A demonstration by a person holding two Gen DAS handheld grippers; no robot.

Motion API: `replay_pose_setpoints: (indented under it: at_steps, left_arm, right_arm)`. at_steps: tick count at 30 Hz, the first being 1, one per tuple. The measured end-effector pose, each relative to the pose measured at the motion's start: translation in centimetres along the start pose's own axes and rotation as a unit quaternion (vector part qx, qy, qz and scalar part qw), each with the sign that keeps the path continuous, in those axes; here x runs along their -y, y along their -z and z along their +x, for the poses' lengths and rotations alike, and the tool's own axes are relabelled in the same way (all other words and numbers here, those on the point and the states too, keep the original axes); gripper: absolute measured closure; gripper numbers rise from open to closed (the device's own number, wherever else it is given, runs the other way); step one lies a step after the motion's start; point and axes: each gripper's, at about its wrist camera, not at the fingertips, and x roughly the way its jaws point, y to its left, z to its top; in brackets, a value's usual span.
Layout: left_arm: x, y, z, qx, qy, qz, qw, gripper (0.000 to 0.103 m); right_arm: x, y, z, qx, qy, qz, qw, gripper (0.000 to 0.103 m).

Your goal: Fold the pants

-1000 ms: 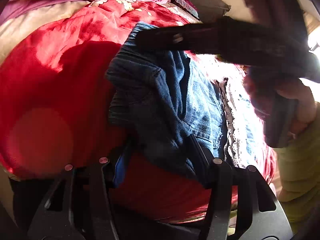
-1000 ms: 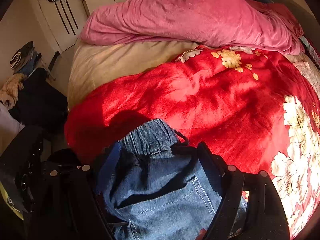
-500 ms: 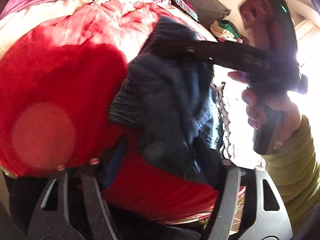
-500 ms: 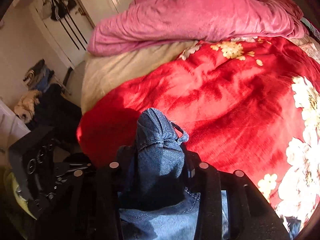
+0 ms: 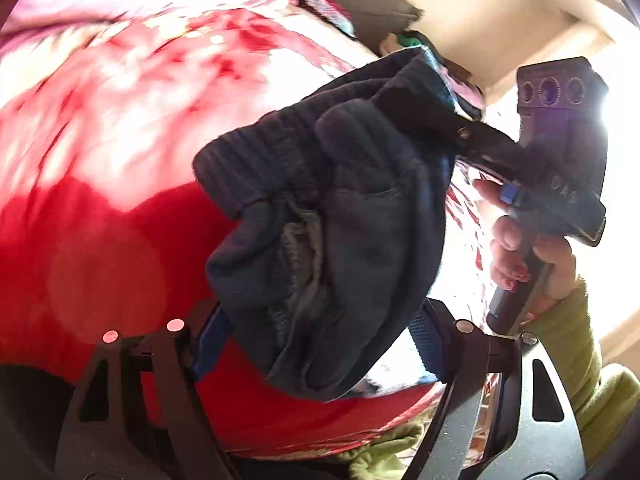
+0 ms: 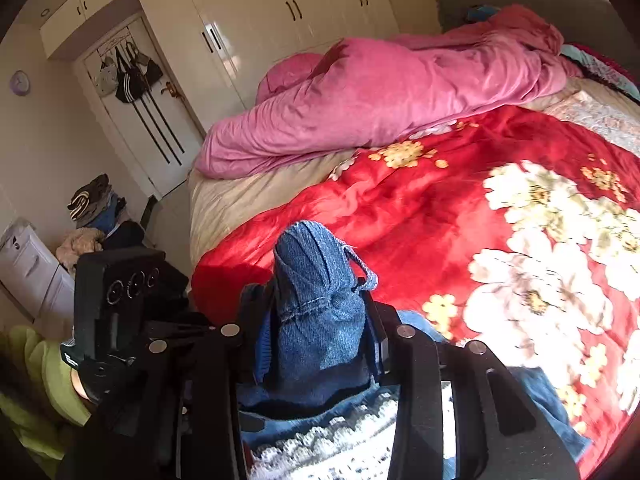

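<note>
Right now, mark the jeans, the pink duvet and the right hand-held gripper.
jeans (image 6: 320, 320): right wrist view, bunched waistband between the fingers.
pink duvet (image 6: 380, 96): right wrist view, middle of the heap.
right hand-held gripper (image 5: 420, 108): left wrist view, finger end on the denim.

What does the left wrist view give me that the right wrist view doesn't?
Only the left wrist view shows the right tongs from outside, clamped on the jeans' waistband, plus the hand on the handle. Only the right wrist view shows the pink duvet, wardrobe, door and the flowers on the red blanket. Both show the jeans held between the tongs, above the blanket.
</note>
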Motion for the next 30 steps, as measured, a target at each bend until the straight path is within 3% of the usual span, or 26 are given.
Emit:
replay_pose_setpoints:
  at_steps: [6,10,12,16,18,22,24,26,27,30]
  left_arm:
    - [3.2,-0.8,1.5,-0.008,0.027,0.030,0.9992,0.034]
    - [6.0,0.0,3.1,-0.028,0.048,0.071,0.9959,0.034]
    - [7.0,0.9,4.0,-0.048,0.054,0.095,0.9928,0.034]
    - [8.2,2.5,4.9,-0.073,0.057,0.123,0.9881,0.034]
    - [8.3,2.9,5.3,-0.081,0.056,0.127,0.9870,0.033]
    - [9.2,4.5,5.3,-0.086,0.034,0.148,0.9847,0.031]
    - [9.2,4.7,5.5,-0.085,0.027,0.154,0.9841,0.031]
    - [9.2,5.2,5.7,-0.088,0.029,0.157,0.9833,0.031]
    - [9.2,5.3,5.8,-0.089,0.032,0.158,0.9829,0.031]
    - [9.2,5.3,5.8,-0.086,0.026,0.164,0.9823,0.031]
  right_arm:
    - [1.7,2.2,-4.2,0.043,0.007,0.016,0.999,0.065]
    - [3.3,5.4,-7.6,0.077,0.018,0.058,0.995,0.054]
    - [4.1,7.2,-9.2,0.090,0.043,0.082,0.992,0.043]
    - [5.1,10.4,-12.3,0.102,0.125,0.118,0.980,0.042]
    - [4.9,11.2,-12.8,0.103,0.134,0.125,0.978,0.041]
    - [4.5,12.1,-11.3,0.076,0.131,0.128,0.980,0.040]
    - [5.0,12.8,-9.9,0.035,0.168,0.124,0.977,0.040]
    - [6.0,14.1,-8.5,-0.016,0.231,0.123,0.965,0.039]
    - [6.5,14.7,-8.2,-0.025,0.243,0.126,0.961,0.039]
    - [7.2,15.6,-8.4,-0.009,0.230,0.164,0.959,0.035]
